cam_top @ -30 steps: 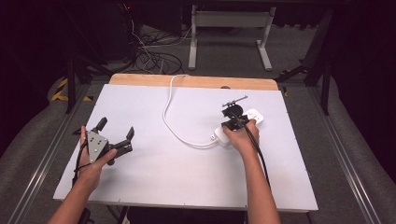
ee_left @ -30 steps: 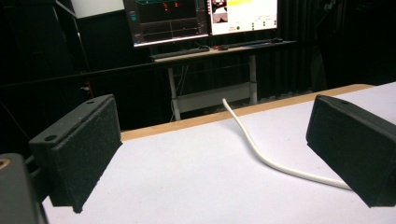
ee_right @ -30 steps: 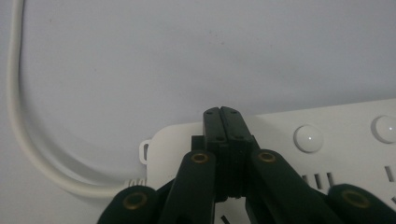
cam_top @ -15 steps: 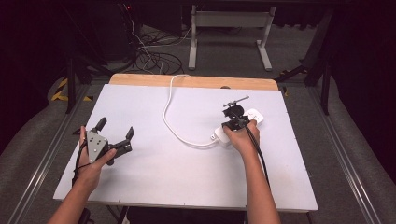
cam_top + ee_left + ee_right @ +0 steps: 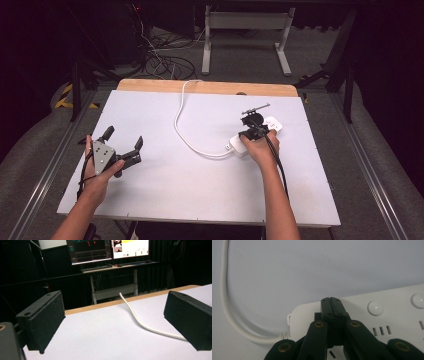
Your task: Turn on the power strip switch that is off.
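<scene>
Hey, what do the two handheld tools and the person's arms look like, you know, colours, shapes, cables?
Both tools are black. The left tool carries a grey three-cornered plate on top and has two blocky, matte rectangular pads. The right tool has slim arms with brass-coloured pivot pins. A black cable trails from each along the forearm. The forearms are bare, no sleeves showing.

No lettering is readable anywhere: the monitors (image 5: 110,250) at twelve o'clock beyond the table carry graphs and text too small to make out, and the power strip (image 5: 387,315) bears no legible marking.

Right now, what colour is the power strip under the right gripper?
White, like its cord; the power strip shows best in the right gripper view.
</scene>
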{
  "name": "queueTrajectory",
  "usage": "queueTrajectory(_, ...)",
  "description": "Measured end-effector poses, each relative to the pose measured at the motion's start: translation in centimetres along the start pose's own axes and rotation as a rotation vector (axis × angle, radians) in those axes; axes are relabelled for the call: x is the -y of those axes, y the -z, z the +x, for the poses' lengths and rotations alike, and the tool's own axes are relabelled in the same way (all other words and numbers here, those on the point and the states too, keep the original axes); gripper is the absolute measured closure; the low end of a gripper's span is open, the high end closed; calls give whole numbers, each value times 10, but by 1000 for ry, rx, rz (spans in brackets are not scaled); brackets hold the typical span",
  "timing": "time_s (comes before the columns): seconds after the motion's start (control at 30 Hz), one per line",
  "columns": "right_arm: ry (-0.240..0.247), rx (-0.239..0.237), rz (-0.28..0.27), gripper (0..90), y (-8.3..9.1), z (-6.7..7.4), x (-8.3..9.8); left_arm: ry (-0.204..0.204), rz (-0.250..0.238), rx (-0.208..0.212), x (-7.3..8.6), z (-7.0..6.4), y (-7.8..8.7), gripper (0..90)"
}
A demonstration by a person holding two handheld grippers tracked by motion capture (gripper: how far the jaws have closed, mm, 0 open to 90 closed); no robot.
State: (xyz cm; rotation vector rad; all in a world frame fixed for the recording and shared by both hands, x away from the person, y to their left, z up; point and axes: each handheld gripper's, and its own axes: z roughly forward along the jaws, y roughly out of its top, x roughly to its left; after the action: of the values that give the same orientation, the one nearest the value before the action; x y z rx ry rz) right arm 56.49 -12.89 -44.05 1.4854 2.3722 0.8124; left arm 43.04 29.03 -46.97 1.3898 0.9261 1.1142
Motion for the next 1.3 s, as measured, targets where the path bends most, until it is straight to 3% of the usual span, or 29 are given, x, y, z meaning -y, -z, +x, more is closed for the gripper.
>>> queueTrajectory(0.43,26,75,12,900,-1,4,-2,-2,1,1,0,-1,-1,42)
queueTrajectory(0.8,33,110,40,900,-3,11,-6,-2,1,5,0,-1,-1,42)
queueTrajectory(1.3,28,106,36,900,-3,10,-6,-1,3,8,0,-1,-1,43)
